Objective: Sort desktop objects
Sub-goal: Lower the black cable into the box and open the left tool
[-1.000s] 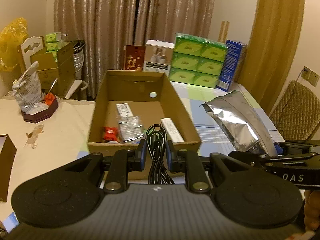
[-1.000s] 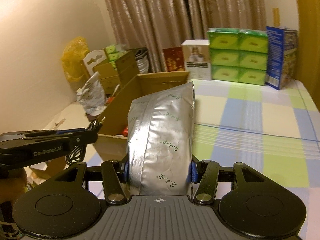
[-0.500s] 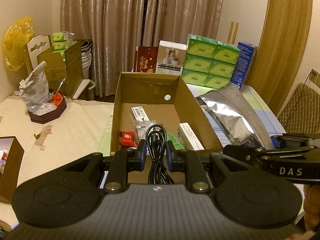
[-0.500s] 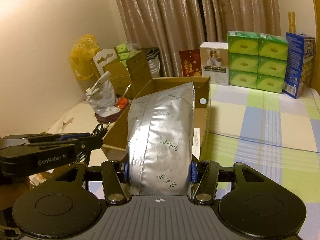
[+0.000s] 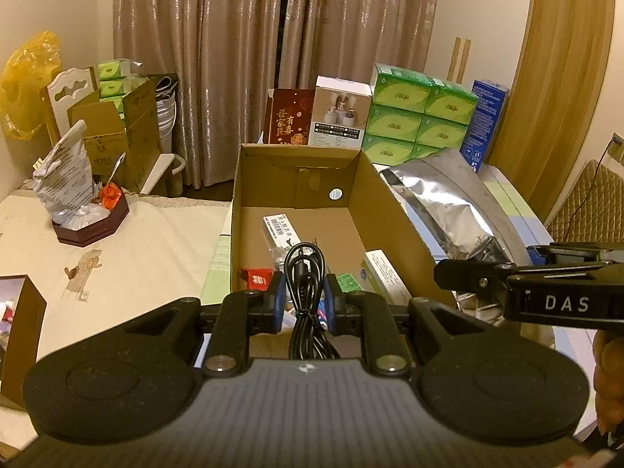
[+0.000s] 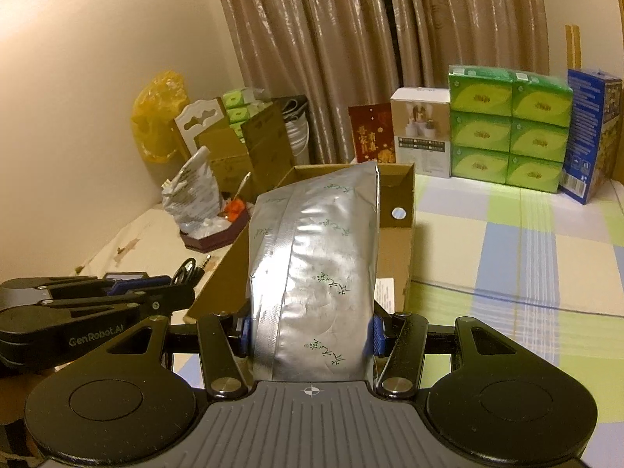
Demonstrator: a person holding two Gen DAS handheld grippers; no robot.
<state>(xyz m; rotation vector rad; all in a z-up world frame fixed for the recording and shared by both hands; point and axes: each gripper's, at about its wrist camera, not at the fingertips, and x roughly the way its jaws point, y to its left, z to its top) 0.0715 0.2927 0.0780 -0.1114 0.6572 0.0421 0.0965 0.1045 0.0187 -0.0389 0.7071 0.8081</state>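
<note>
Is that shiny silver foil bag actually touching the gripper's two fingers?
Touching. The right wrist view shows the silver foil bag pinched between the right gripper, its blue pads pressed against both edges.

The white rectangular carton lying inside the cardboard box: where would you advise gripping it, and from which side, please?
Grip the white rectangular carton across its two long sides, near the middle, coming straight down from above. It lies flat and narrow beside the open cardboard box's right wall, so a sideways approach looks blocked.
</note>
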